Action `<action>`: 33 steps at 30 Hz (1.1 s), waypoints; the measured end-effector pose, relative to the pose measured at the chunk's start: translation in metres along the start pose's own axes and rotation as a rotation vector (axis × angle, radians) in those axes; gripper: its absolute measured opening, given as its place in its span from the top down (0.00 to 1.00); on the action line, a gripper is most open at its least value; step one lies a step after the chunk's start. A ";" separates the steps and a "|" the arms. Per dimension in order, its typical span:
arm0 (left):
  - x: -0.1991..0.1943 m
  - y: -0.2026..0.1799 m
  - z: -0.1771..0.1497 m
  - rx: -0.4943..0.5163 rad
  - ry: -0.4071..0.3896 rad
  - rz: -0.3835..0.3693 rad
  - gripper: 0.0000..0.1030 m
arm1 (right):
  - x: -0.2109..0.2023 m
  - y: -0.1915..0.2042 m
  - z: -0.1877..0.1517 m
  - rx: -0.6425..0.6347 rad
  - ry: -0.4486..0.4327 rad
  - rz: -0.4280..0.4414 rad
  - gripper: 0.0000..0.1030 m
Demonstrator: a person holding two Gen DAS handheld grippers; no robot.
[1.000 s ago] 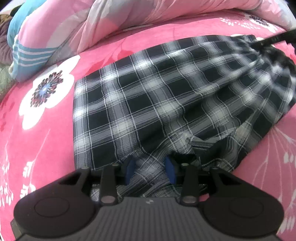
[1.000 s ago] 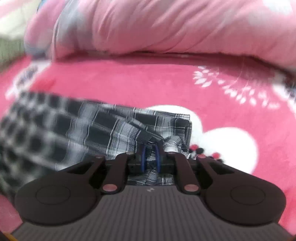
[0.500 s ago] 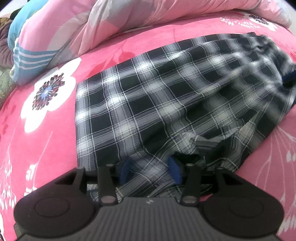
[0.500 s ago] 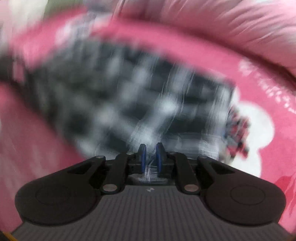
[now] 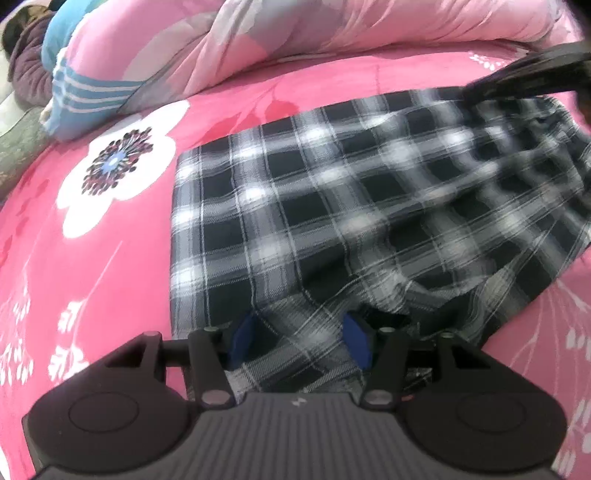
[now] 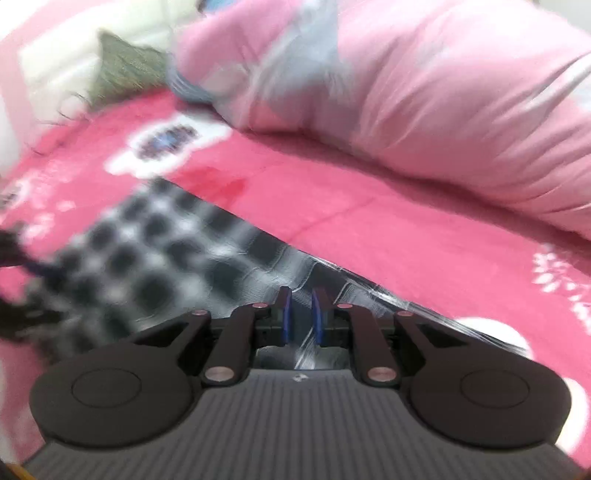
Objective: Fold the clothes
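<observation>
Woven matt plaid cloth garment (image 5: 332,206), soft fuzzy pink bedsheet (image 5: 110,277), smooth satiny quilt (image 6: 424,110)

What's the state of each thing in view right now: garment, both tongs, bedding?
plaid garment: lying on the bed, partly folded, far right edge lifted.
left tongs: jaws opening, cloth between the pads, not pinched.
right tongs: nearly shut, pinching the garment's edge.
pink floral bedsheet: spread flat under the garment.
pink quilt: bunched up along the far side of the bed.
</observation>
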State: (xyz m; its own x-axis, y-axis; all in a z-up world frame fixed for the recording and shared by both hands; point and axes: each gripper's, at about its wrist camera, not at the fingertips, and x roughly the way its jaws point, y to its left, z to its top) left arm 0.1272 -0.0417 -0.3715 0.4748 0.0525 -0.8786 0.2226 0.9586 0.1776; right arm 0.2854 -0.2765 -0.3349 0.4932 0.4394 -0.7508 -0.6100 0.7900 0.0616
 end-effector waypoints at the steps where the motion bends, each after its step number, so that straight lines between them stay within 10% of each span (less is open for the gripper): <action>1: 0.000 0.001 -0.002 -0.007 -0.005 0.002 0.43 | 0.020 -0.001 0.000 0.009 0.028 -0.025 0.92; 12: -0.026 0.033 -0.014 -0.063 -0.081 -0.043 0.42 | 0.002 -0.002 0.031 0.208 -0.008 0.034 0.90; 17: -0.018 0.038 -0.025 -0.025 -0.066 -0.069 0.42 | 0.059 0.002 0.033 0.240 0.099 -0.054 0.95; 21: -0.024 0.047 -0.027 -0.023 -0.081 -0.102 0.42 | 0.022 0.016 0.039 0.283 0.062 -0.088 0.90; 27: -0.036 0.069 -0.031 -0.032 -0.085 -0.134 0.44 | -0.058 0.102 0.021 0.113 0.045 0.193 0.89; 33: -0.031 0.083 -0.044 0.017 -0.063 -0.151 0.47 | -0.025 0.160 -0.011 0.045 0.163 0.359 0.92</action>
State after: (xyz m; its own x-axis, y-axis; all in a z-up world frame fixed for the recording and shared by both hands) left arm 0.0931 0.0483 -0.3489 0.4874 -0.1105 -0.8661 0.3096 0.9494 0.0531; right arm 0.1688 -0.1660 -0.3134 0.1465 0.6203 -0.7705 -0.6961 0.6181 0.3652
